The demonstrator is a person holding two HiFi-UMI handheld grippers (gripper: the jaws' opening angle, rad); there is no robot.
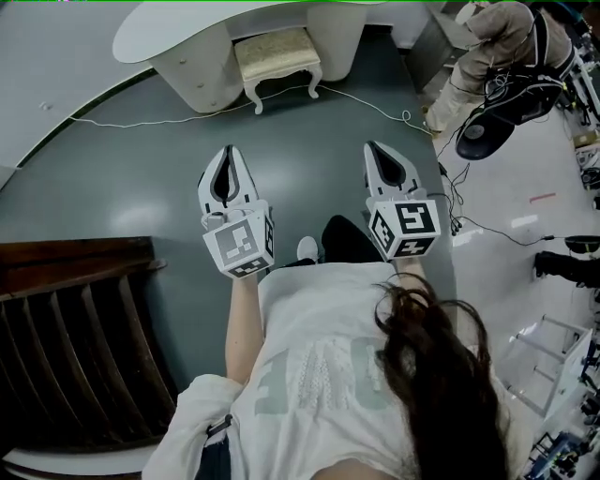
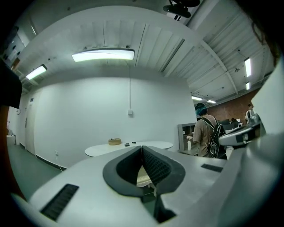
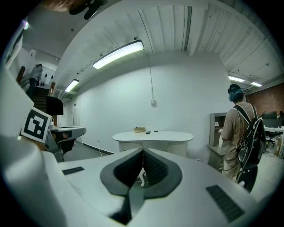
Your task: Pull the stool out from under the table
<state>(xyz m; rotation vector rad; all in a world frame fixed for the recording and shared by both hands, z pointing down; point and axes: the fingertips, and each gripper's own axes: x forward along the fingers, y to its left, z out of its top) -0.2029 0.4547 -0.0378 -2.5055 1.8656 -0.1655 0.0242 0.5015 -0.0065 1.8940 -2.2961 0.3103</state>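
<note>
A stool [image 1: 277, 56] with a cream cushion and white curved legs stands tucked partly under a white oval table [image 1: 187, 28] at the far end of the grey floor. My left gripper [image 1: 228, 150] and right gripper [image 1: 372, 147] are held side by side in front of me, well short of the stool, both shut with nothing between their jaws. In the left gripper view the table [image 2: 128, 148] shows beyond the shut left gripper [image 2: 142, 147], and a bit of the stool [image 2: 144, 176] peeks through the jaw opening. In the right gripper view the table [image 3: 153, 136] lies past the shut right gripper [image 3: 143, 150].
A white cable [image 1: 366, 101] runs across the floor just in front of the stool. A person with a backpack [image 1: 497, 56] stands to the right of the table. Dark wooden stairs [image 1: 75, 328] are at my left, and cables and equipment [image 1: 487, 136] at the right.
</note>
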